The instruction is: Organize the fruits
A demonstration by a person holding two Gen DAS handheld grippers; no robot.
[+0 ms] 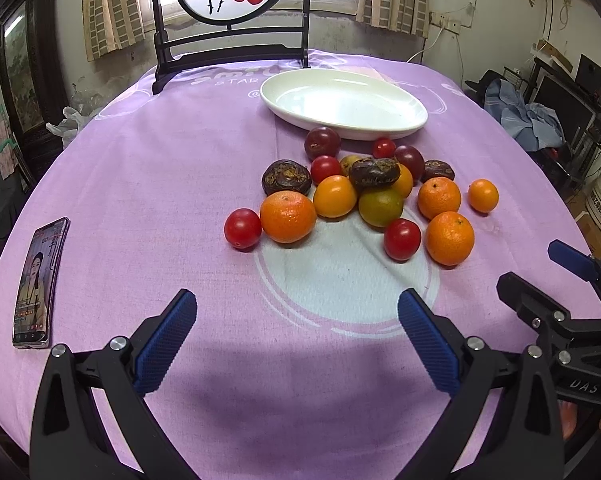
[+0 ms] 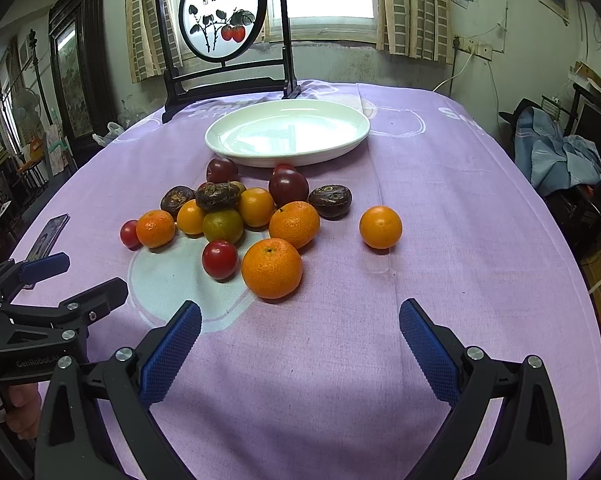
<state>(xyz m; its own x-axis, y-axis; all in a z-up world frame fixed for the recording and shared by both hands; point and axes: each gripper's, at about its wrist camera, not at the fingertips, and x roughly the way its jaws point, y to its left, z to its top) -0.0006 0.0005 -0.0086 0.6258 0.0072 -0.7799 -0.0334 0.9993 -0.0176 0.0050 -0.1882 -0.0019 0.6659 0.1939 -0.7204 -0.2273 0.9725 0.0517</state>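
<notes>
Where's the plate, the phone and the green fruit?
plate [image 2: 220,142]: right wrist view, bare left inside.
phone [image 1: 36,284]: left wrist view, middle of screen.
green fruit [image 1: 380,207]: left wrist view, front skin.

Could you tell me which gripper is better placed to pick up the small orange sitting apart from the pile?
Probably the right gripper: open, with the lone orange ahead of it, slightly right. The left gripper has it far right, beyond the pile.

Fruit pile [image 2: 244,220] near white plate [image 2: 288,132], right gripper [image 2: 300,328] jaws apart
</notes>
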